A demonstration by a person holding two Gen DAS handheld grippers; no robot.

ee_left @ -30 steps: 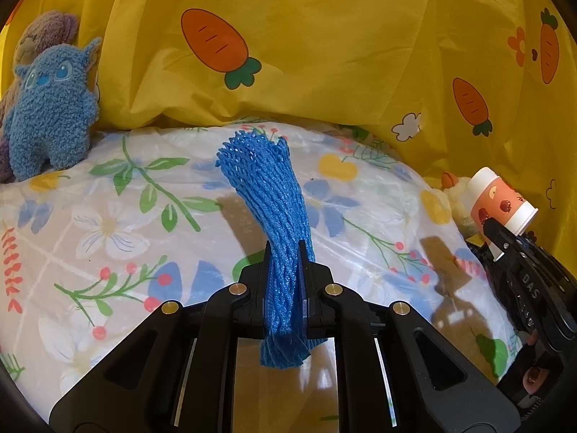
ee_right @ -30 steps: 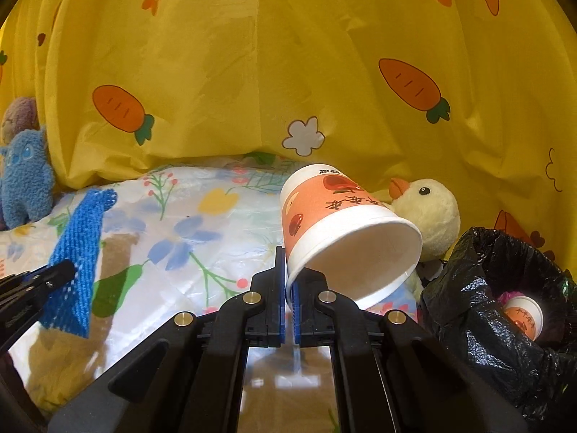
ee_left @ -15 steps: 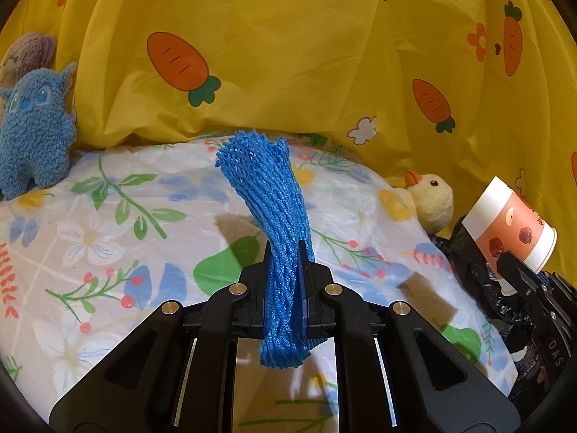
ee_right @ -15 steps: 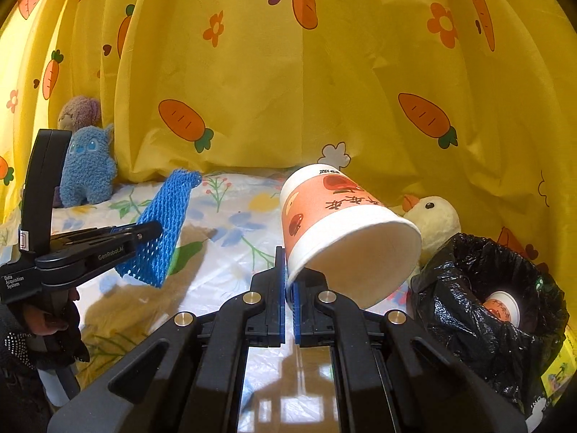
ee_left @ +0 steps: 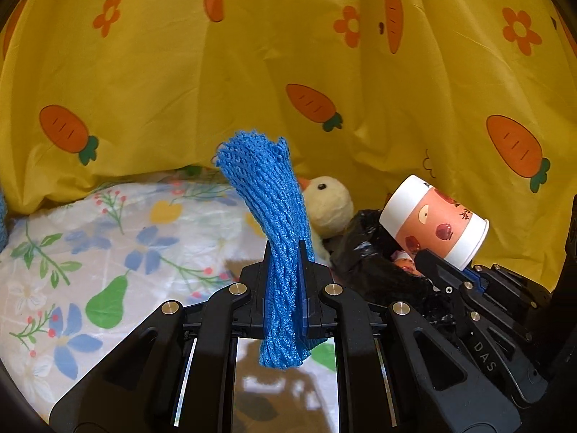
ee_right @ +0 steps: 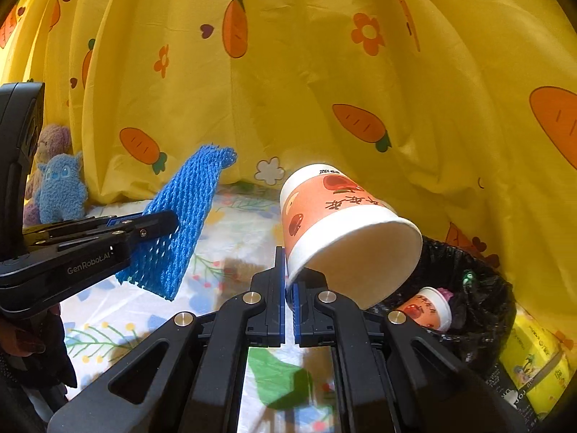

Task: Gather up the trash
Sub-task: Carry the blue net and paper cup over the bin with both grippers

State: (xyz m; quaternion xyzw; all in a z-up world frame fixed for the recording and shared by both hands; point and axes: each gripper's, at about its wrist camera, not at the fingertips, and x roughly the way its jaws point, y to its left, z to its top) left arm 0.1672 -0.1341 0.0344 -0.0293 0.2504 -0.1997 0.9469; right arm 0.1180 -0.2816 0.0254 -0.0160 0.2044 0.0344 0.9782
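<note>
Trash is being carried in both tools at once, so the step in hand looks like the haul toward the bin rather than picking up. Nearest, the left gripper (ee_left: 285,252) is clamping a blue foam fruit net (ee_left: 268,223) about its middle, the jaws pressed together on it so that the upper end is standing up between the fingers and the lower end is hanging below them, clear of the flowered sheet (ee_left: 72,252). Beside it, the right gripper (ee_right: 288,270) is pinching the rim wall of an orange and white paper cup (ee_right: 342,223), jaws closed tight on the thin paper, and the cup is lying tilted with its open mouth facing down and toward the camera. Just beyond the cup, a black bin bag (ee_right: 483,288) is gaping open, and another cup of the same print (ee_right: 431,308) is lying inside it. A yellow duck plush (ee_left: 328,205) is sitting against the bag's far side, and a blue monster plush (ee_right: 59,187) is standing well apart at the left, before the carrot-print yellow curtain (ee_right: 288,90). I judge that the next move is calling for the cup to be brought over the bag's mouth before the jaws part, with the net following, and for the bag's soft rim not to be pushed shut.
</note>
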